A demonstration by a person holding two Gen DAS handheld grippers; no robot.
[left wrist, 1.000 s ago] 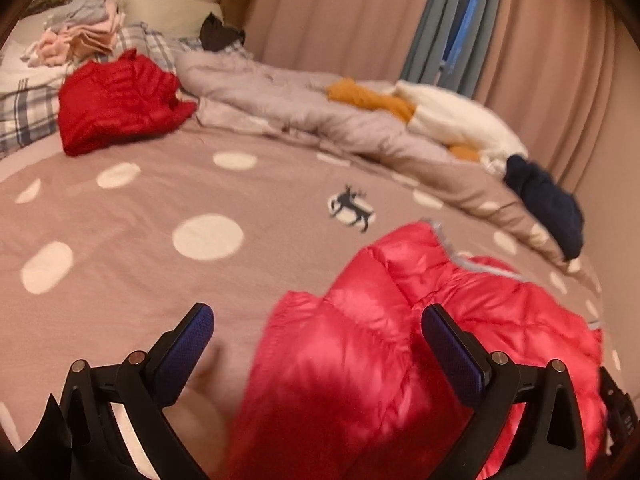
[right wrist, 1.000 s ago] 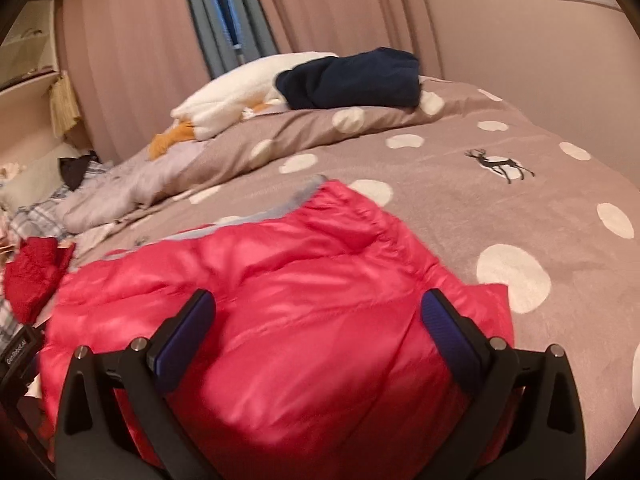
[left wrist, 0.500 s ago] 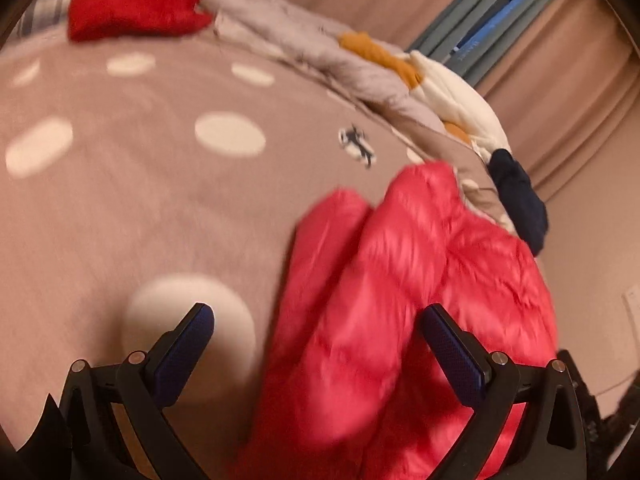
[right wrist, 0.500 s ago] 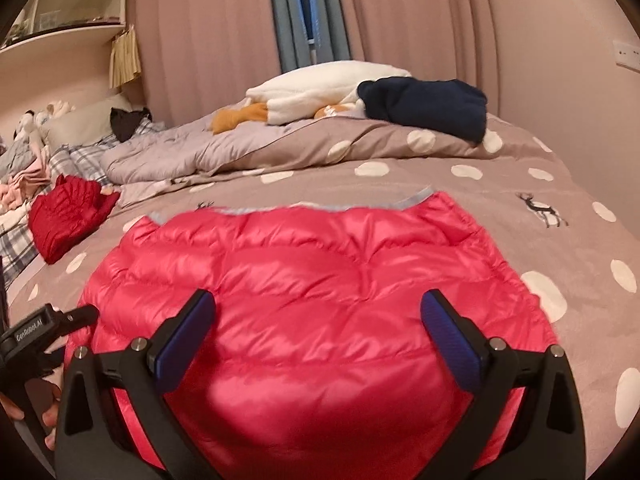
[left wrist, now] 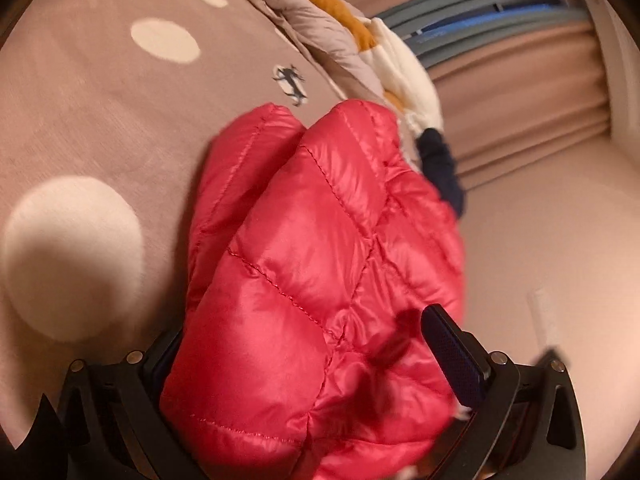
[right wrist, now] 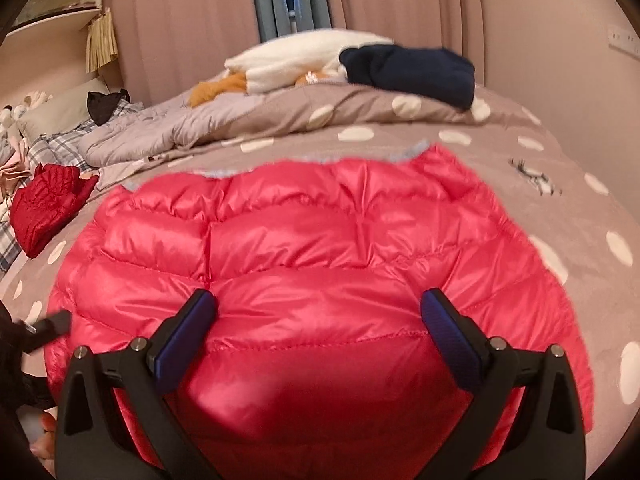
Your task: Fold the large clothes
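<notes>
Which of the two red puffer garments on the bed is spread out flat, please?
The large red jacket beneath the right gripper; the smaller red garment lies crumpled at the left.

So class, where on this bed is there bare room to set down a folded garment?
Bare spotted blanket lies right of the red puffer jacket, below the navy garment. Crowded: the far bedding ridge and the left, by the dark red jacket.

We were in a bedroom at home. A bed (right wrist: 500, 216) filled the room, spread with a brown dotted blanket (right wrist: 400, 132). A rumpled grey quilt (right wrist: 168, 132), a plaid pillow (right wrist: 56, 144) and loose clothes (right wrist: 408, 68) lay along it, and long pink curtains (right wrist: 180, 20) hung behind it.
</notes>
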